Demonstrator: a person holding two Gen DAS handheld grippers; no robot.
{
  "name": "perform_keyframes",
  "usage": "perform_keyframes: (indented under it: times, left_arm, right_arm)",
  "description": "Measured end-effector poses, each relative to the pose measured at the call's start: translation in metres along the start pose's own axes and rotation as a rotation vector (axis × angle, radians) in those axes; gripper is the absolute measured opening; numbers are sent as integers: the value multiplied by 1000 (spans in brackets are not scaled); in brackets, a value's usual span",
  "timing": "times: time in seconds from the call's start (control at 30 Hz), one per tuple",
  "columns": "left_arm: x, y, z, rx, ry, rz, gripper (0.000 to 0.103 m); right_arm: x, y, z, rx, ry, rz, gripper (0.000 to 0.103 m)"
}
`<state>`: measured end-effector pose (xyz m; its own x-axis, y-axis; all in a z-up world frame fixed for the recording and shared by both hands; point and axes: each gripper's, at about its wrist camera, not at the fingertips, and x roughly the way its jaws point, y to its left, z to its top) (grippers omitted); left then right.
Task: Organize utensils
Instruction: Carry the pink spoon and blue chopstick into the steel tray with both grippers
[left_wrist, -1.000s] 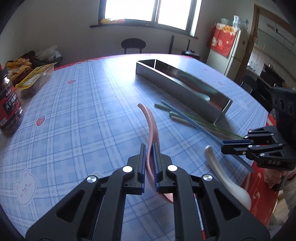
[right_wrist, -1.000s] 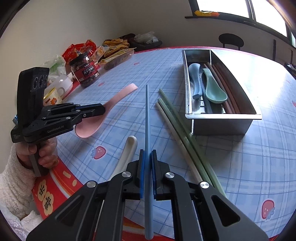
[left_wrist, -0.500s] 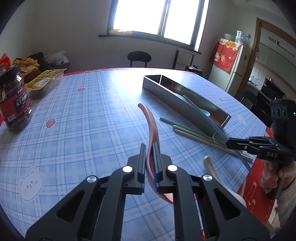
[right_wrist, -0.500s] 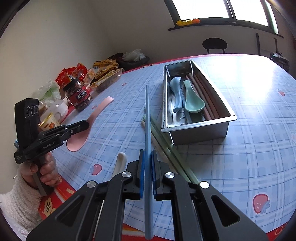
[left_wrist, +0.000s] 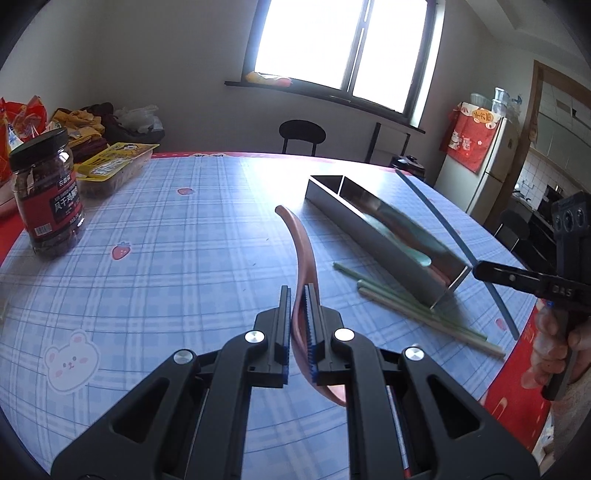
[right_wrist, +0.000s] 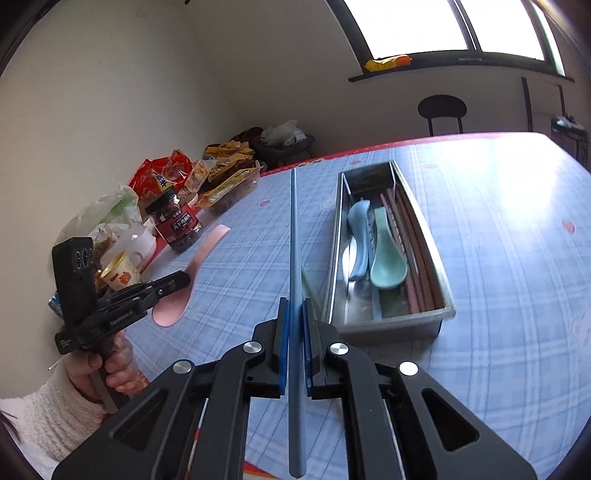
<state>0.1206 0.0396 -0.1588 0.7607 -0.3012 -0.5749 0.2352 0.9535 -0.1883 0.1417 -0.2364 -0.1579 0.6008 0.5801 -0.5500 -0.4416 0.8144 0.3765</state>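
My left gripper (left_wrist: 297, 295) is shut on a pink spoon (left_wrist: 301, 243), held off the checked tablecloth with its handle pointing away. The right wrist view shows that same gripper (right_wrist: 181, 280) at the left, with the spoon's bowl (right_wrist: 170, 312) hanging below it. My right gripper (right_wrist: 294, 310) is shut on a long blue chopstick (right_wrist: 293, 229), raised beside the near left end of the steel tray (right_wrist: 428, 328). In the tray lie a light blue spoon (right_wrist: 358, 236), a green spoon (right_wrist: 386, 266) and reddish-brown chopsticks (right_wrist: 410, 251). Green chopsticks (left_wrist: 406, 301) lie on the table by the tray.
A dark jar (left_wrist: 46, 199) and snack packs (left_wrist: 114, 166) crowd the table's left side, with a mug (right_wrist: 120, 275) near them. A black chair (left_wrist: 302, 134) stands behind the table and a fridge (left_wrist: 480, 162) at the right. The table's red edge (left_wrist: 517, 373) runs close by my right hand.
Both grippers have risen. The right one has carried the blue chopstick up and toward the tray's near end. The white spoon on the table has dropped out of view.
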Motion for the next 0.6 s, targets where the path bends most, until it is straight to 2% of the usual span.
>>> perform_keyframes:
  times: [0.17,0.27,0.37,0.47,0.6]
  left_arm:
    - [13,-27,25,-50,-15,-23,11]
    - [29,-47,39,-69,-2,-19,11]
    - [48,-66,49,-70,25,-3,11]
    - [68,-83,56,-60,42,15,11]
    - [99,-101,69,-110,72,-19,11]
  right_arm:
    - [30,-20,48,-37,1,-62,7]
    - [47,-36,70,-25,-13,-64,7]
    - [53,-56,77,22,-34,-25,7]
    - [49,-73,76,35,-28,-28,7]
    - [55,-95,68,134,7,-1,7]
